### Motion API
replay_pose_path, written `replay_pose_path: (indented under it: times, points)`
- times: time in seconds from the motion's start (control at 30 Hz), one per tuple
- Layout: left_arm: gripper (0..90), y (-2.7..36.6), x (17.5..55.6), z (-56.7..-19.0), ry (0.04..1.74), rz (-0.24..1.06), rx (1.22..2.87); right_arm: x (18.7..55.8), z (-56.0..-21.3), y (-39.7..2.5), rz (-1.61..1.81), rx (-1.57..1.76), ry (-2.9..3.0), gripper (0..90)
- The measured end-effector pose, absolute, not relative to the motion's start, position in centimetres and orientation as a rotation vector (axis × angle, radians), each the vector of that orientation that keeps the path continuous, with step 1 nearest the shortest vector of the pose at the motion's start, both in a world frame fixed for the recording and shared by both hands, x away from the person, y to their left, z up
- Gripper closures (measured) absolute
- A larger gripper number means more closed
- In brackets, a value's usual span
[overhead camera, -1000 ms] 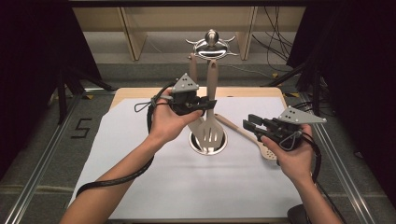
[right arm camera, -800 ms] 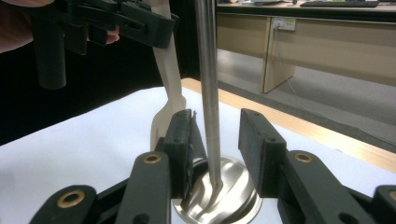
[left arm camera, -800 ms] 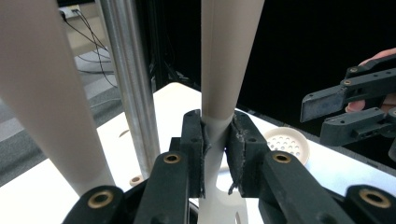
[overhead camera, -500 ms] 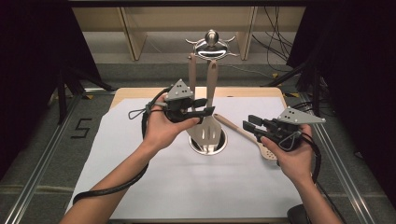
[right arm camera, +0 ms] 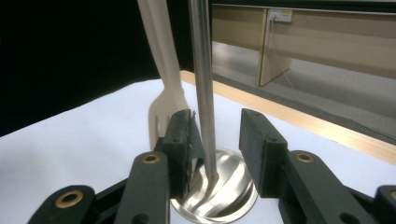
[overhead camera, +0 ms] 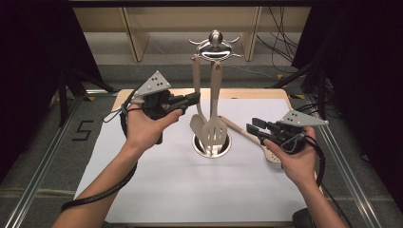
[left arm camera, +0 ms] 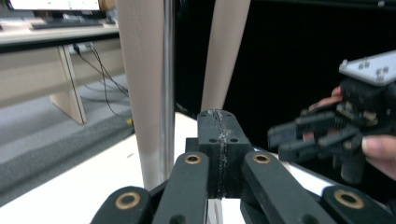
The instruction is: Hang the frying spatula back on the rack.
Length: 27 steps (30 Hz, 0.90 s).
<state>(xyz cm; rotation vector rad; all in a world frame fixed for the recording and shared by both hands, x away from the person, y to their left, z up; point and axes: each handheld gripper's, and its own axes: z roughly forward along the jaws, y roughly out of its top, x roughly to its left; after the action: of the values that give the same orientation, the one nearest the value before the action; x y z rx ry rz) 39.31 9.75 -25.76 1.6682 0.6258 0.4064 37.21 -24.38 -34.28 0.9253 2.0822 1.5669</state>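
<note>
While the left gripper (overhead camera: 190, 99) hovers with its jaws pressed together on nothing, just beside the beige slotted spatula (overhead camera: 214, 128) hanging on the shiny metal utensil stand (overhead camera: 216, 47), the right gripper (overhead camera: 254, 127) sits jaws apart near the stand's round base (overhead camera: 211, 147).

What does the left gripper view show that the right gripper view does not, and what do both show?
The left gripper view alone shows the left gripper shut, the other hand's gripper to its right, and a desk with a keyboard far behind. The right gripper view alone shows the right gripper open, the shiny round base of the stand and a spatula's slotted blade. Both show the metal pole, pale handles and the white table cover.
</note>
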Motion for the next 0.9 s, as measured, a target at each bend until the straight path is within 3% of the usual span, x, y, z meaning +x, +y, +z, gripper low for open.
replay_pose_path:
  times: [0.9]
  points:
    - [89.5, 10.1, 40.7, -20.5, 0.635, 0.542, 1.5, 37.3, -34.7, -24.4, 1.559, 0.952, 2.093, 65.1]
